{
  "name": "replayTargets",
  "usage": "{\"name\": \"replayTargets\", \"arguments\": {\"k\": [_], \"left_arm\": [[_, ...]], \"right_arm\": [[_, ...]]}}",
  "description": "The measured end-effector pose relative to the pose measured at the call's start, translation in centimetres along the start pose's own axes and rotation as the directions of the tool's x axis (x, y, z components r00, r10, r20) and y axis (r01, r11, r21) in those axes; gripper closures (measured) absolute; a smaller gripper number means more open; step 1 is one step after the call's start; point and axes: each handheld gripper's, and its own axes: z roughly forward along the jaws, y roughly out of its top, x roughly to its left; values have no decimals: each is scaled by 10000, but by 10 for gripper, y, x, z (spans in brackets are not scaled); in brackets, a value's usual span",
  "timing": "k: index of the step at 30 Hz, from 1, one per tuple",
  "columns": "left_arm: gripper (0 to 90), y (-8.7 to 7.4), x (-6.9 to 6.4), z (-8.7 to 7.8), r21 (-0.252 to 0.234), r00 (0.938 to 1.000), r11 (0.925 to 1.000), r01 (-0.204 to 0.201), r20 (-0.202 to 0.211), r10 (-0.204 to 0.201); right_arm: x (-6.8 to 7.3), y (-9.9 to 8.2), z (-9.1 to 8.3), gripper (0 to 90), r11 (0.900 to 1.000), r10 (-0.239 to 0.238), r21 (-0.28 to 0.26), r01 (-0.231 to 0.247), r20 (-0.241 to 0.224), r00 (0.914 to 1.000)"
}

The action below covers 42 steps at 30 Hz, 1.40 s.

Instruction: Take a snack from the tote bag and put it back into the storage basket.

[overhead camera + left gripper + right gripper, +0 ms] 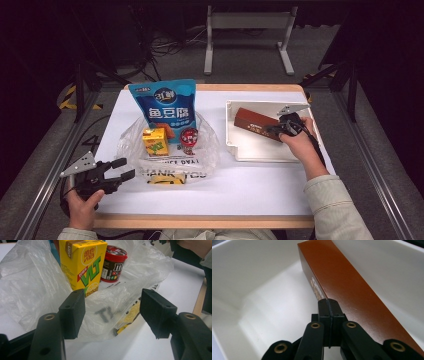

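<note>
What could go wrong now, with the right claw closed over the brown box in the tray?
1. The right claw is shut, its jaws pressed together with nothing between them, at the brown box in the white tray. A lift would likely leave the box behind.
2. The yellow carton and red cup stand on the loose plastic bag. If the open left claw pulls the bag, they may tip.

A wooden-edged table (210, 220) covered with a white sheet (220, 187) is seen at the centre of the frame. Grey floor (250, 65) is shown beyond it, where a white metal stand (248, 22) and loose cables (170, 47) are found at the top. Dark frame struts (80, 90) are seen at both sides, and yellow-black tape (67, 97) at the left. The surroundings are dimly lit.
</note>
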Motion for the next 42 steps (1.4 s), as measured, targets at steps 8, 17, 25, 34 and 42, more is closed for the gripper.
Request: {"name": "replayTargets", "arguments": {"k": [8, 17, 25, 34, 42], "left_arm": [[379, 0, 0, 0, -17, 10000, 10000, 11, 3, -11], [378, 0, 0, -2, -7, 10000, 10000, 9, -14, -9], [378, -1, 0, -2, -10, 10000, 10000, 13, -7, -13], [378, -1, 0, -3, -45, 10000, 10000, -34, -25, 34], [378, -1, 0, -2, -35, 10000, 10000, 24, -12, -24]], "right_arm": [[-5, 6, 1, 900, 9999, 85, 138, -92, 528, 9986], [-15, 8, 5, 900, 9985, 518, 117, -532, 986, 9938], [-24, 11, 8, 900, 9967, 760, 172, -792, 1435, 9867], [-24, 13, 8, 900, 9958, 824, 265, -873, 1474, 9856], [-13, 23, -8, 867, 9963, 747, -482, -716, 671, 9949]]}}
